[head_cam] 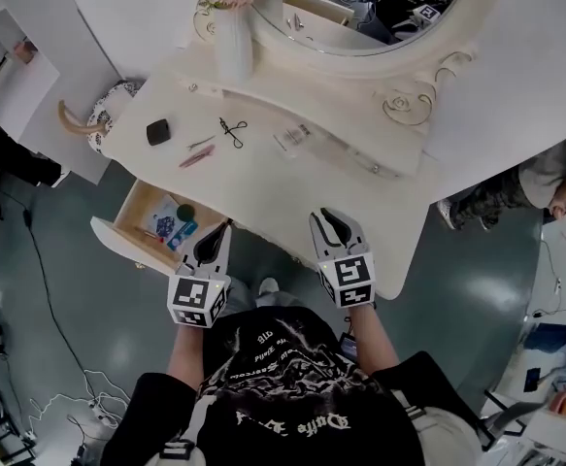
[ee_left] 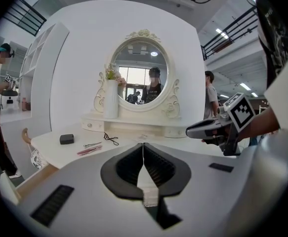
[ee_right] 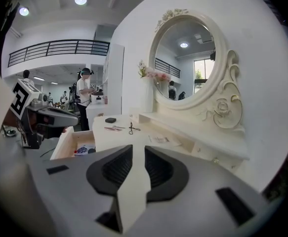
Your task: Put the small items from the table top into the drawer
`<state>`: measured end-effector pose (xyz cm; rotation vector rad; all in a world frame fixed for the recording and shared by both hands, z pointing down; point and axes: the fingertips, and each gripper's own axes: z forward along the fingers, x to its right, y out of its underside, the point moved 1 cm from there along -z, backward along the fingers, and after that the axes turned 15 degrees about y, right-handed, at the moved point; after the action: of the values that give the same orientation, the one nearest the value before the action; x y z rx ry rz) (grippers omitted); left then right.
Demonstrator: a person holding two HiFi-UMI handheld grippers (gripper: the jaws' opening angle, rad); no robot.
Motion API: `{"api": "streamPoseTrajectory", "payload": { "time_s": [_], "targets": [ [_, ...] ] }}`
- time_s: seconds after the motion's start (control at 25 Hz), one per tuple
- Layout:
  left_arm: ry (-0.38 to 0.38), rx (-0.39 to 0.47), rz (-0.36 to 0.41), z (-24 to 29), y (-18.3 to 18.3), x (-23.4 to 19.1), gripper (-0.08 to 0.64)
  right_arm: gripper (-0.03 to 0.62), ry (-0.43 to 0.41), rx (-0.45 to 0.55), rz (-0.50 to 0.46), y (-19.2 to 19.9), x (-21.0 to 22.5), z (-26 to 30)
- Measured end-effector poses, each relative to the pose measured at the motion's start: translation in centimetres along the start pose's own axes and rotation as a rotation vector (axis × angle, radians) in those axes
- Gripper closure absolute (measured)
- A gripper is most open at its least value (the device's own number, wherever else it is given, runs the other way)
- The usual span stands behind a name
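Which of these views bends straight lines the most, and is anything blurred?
Both gripper views: strong fisheye curving, dark corners. Head view: nearly straight, sharp. Left gripper view: a blurred patch covers the face in the round mirror.

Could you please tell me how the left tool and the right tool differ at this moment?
The left tool has its jaws shut together; the right tool has them slightly apart. The left tool hovers by the open drawer's end; the right tool hovers over the table's front edge. Both are empty and point toward the mirror.
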<state>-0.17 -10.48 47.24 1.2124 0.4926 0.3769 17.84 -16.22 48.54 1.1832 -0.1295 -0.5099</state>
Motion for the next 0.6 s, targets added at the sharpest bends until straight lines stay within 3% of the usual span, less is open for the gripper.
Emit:
{"api": "streamPoseTrajectory", "payload": {
  "time_s": [0.4, 0.6],
  "targets": [
    [-0.057, 0.000, -0.040, -0.4, 0.2, -2.4, 0.543, 0.397, -0.058, -0.026, 0.033, -1.0, 0.0, 3.3],
    [-0.071, -0.008, -0.048, -0.5, 0.2, -3.6, 0.543, 0.379, -0.078, -0.041, 0.028, -1.9, 0.0, 5.9]
  ]
}}
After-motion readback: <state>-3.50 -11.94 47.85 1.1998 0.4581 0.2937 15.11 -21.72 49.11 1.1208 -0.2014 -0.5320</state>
